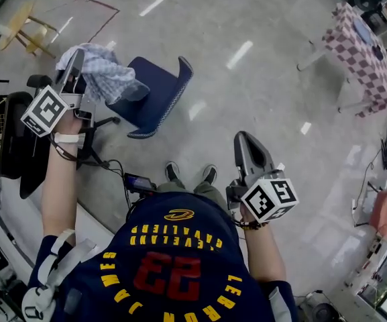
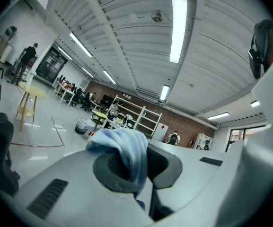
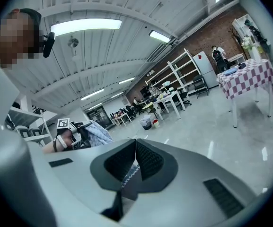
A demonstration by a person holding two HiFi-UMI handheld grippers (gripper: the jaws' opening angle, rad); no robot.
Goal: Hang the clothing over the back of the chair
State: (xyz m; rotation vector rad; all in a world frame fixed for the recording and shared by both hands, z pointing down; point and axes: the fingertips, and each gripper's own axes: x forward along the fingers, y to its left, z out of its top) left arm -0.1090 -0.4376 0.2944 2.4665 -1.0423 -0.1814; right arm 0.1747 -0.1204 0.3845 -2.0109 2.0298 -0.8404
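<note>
The person's dark jersey [image 1: 173, 267] fills the near edge of the head view, with both forearms reaching out from it. The left claw [image 1: 78, 60] is held out at the far left and is clamped on the clothing [image 1: 107, 74], a pale blue checked cloth. In the left gripper view a fold of the cloth bulges up between the pads and over the left one. The rest of the cloth hangs in a bunch to the right of that claw, above the left side of the blue chair [image 1: 158, 94]. Whether it touches the seat cannot be told. It is not over the chair's back, which curves along the chair's right side. The right claw [image 1: 244, 143] is nearer and well apart to the right, over the grey floor [image 1: 267, 86]. Its pads are together with nothing gripped.
</note>
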